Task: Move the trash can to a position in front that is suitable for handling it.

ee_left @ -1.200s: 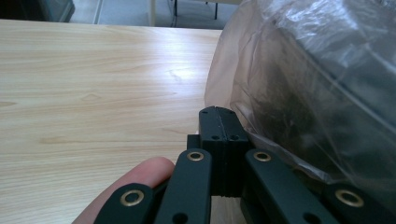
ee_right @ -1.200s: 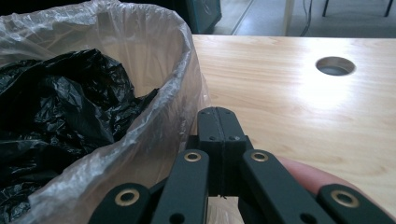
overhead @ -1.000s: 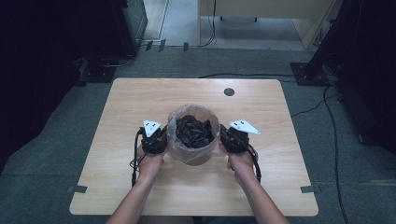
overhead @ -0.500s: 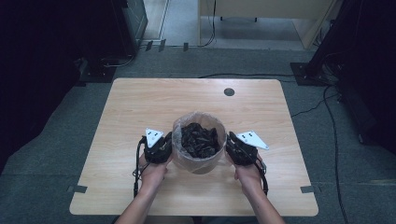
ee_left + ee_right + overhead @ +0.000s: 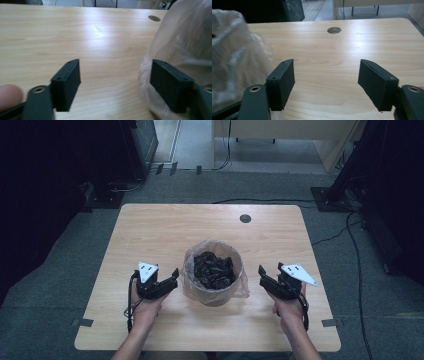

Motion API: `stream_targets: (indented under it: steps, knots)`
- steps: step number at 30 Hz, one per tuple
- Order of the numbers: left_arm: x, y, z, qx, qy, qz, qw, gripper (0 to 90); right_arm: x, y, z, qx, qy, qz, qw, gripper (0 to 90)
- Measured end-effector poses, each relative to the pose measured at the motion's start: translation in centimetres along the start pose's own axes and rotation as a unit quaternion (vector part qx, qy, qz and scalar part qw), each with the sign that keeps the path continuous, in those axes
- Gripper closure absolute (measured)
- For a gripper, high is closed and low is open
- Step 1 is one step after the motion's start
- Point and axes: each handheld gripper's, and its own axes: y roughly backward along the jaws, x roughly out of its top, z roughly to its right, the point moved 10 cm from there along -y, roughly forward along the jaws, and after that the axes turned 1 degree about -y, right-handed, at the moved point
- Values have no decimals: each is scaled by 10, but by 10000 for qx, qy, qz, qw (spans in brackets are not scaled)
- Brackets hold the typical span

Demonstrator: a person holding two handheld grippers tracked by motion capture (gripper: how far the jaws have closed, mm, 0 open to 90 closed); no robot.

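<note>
Both grippers flank the lined bin (image 5: pixel 213 272) at frame centre in the high view: left gripper (image 5: pixel 172 276) lower left, right gripper (image 5: pixel 262 275) lower right, about equally near. I see their jaws have just been opening, nothing between them; bag plastic (image 5: pixel 175 50) brushes the left one.

We reach in from the near edge with both forearms, one gripper in each hand. Our left gripper (image 5: pixel 172 275) points forward and inward, its jaws just opened wide with nothing between them. Our right gripper (image 5: pixel 261 274) mirrors it on the other side, jaws likewise just spread and holding nothing. A fingertip of our left hand (image 5: pixel 10 96) shows beside its jaw.
</note>
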Motion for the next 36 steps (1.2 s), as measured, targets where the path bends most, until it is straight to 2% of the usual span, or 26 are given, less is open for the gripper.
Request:
stream_targets:
  steps: [1,2,3,4,5,6,7,11,13,15,16,17,18,19,20,21,24,29,31,33,35,36]
  knots:
    - [-3,2,-6,44,-8,-48,10000,199,0,0,0,0,0,0,10000,275]
    - [-9,5,-18,115,39,-137,9998,173,-6,3,12,-53,-28,-59,10000,249]
    - [-13,7,-24,140,69,-205,9997,145,-10,4,18,-84,-61,-100,9999,237]
    - [-13,7,-24,140,69,-205,9997,106,-13,5,23,-86,-96,-143,9998,224]
    - [-21,10,-38,248,40,-279,9993,102,-16,6,28,-106,-109,-174,9997,211]
    - [-25,12,-45,320,-17,-307,9990,102,-19,8,33,-123,-96,-203,9997,197]
    - [-25,12,-45,320,-17,-307,9990,96,-22,10,37,-108,-89,-243,9996,180]
    - [-42,21,-70,493,-102,-456,9977,93,-32,15,47,3,-19,-375,9993,140]
    - [-51,28,-86,606,-133,-563,9965,89,-44,20,61,-12,-1,-539,9985,109]
    - [-59,35,-99,730,-170,-640,9951,89,-49,21,65,-37,-26,-595,9982,99]
    - [-64,37,-105,788,-215,-696,9942,88,-59,23,75,-123,34,-737,9972,71]
    - [-67,39,-109,813,-224,-739,9937,88,-59,23,75,-123,34,-737,9972,71]
    - [-77,43,-118,844,-180,-859,9926,85,-69,25,83,-208,161,-904,9956,29]
    - [-77,43,-118,844,-180,-859,9926,84,-69,25,83,-208,161,-904,9956,29]
    - [-80,43,-121,865,-194,-907,9919,84,-75,26,86,-222,240,-1017,9943,4]
    - [-86,45,-129,904,-165,-1024,9905,84,-85,27,91,-285,380,-1200,9916,0]
    - [-87,47,-132,942,-218,-1048,9898,84,-92,29,96,-342,398,-1298,9901,0]
    - [-96,51,-143,1046,-355,-1266,9858,85,-102,36,104,-427,352,-1505,9871,0]
    - [-99,53,-148,1066,-355,-1283,9853,85,-104,37,105,-429,320,-1541,9866,0]
    - [-100,56,-152,1073,-329,-1249,9858,84,-111,40,113,-520,373,-1742,9826,0]
    - [-101,58,-155,1075,-386,-1188,9863,84,-113,42,115,-575,448,-1759,9817,0]
    - [-101,58,-156,1000,-335,-1186,9873,85,-113,45,119,-614,426,-1744,9818,0]
